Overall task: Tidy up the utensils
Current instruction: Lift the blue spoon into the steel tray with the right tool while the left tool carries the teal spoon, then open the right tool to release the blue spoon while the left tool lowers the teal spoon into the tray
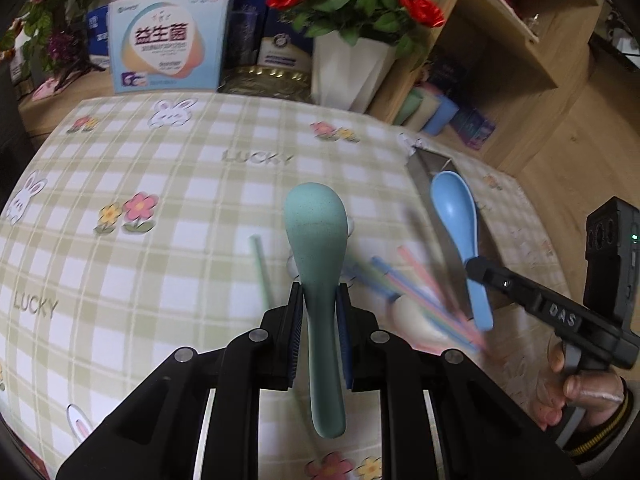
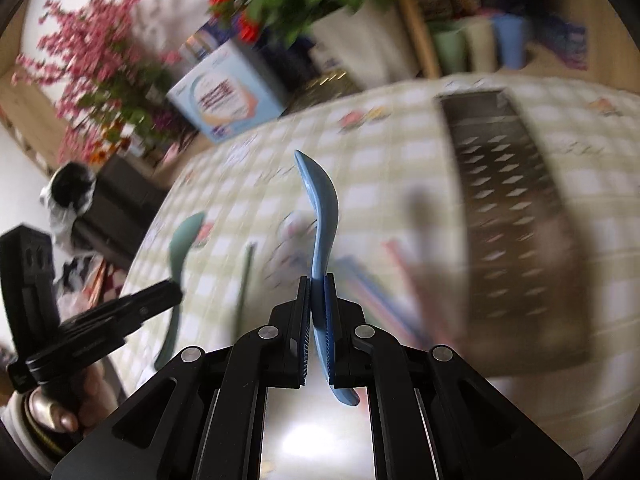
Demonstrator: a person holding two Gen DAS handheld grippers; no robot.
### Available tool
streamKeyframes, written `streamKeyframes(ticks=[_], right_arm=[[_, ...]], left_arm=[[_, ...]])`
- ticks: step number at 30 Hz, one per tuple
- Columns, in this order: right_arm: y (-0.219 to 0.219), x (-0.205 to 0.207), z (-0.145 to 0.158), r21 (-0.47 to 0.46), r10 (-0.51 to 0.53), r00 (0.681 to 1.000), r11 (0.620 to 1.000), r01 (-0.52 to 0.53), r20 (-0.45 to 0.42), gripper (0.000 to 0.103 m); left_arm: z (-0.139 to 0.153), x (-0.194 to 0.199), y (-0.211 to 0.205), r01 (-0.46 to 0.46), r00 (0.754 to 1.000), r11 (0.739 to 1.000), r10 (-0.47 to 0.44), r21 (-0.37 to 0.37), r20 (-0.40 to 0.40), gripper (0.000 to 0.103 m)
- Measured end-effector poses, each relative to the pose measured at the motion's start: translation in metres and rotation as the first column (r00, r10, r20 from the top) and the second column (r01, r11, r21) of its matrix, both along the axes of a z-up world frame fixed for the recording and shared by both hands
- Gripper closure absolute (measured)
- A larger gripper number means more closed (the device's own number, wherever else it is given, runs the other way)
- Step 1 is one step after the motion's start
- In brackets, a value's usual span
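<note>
Left wrist view: the left gripper (image 1: pixel 320 300) clamps a green spoon (image 1: pixel 318 248) by its handle, bowl pointing away along the fingers, above the checked surface (image 1: pixel 160 200). Coloured straws (image 1: pixel 420 292) lie below, near a metal grater (image 1: pixel 430 172); a flower pot (image 1: pixel 348 68) stands behind.

Right wrist view: the right gripper (image 2: pixel 319 292) pinches a blue spoon (image 2: pixel 322 216) on edge, bowl forward, over the blurred surface beside the grater (image 2: pixel 508 208).
</note>
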State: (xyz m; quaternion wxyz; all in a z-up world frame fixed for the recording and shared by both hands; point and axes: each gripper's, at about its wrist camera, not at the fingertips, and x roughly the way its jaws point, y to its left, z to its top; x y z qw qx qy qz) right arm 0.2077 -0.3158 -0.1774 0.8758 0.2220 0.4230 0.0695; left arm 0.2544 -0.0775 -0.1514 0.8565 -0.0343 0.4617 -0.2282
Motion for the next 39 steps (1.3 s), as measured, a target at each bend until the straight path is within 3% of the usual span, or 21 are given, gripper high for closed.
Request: streamKeyframes(ticks=[5, 9, 24, 31, 39], right_arm=[[-0.046, 0.002, -0.007, -0.094, -0.106, 0.994, 0.990, 0.102, -0.033, 0.097], [-0.073, 0.007, -0.026, -0.114, -0.157, 0.982, 0.983, 0.145, -0.101, 0.097], [-0.070, 0.029, -0.066, 0.019, -0.154, 0.961, 0.986, 0.163, -0.228, 0.097], [-0.070, 0.029, -0.059, -0.082, -0.179, 0.956, 0.983, 0.164, -0.233, 0.094], [-0.076, 0.013, -0.028, -0.216, -0.218, 0.966, 0.959, 0.185, -0.142, 0.094]], left_arm=[[0.004, 0.007, -0.026, 0.037, 0.999, 0.999, -0.037, -0.023, -0.001, 0.087], [0.002, 0.012, -0.044, 0.059, 0.998, 0.997, -0.060, -0.039, -0.014, 0.087], [-0.003, 0.020, -0.070, 0.096, 0.994, 0.994, -0.098, -0.050, -0.050, 0.087], [-0.004, 0.020, -0.073, 0.104, 0.992, 0.993, -0.108, -0.057, -0.064, 0.087], [-0.004, 0.017, -0.087, 0.137, 0.987, 0.989, -0.141, -0.052, -0.075, 0.087]])
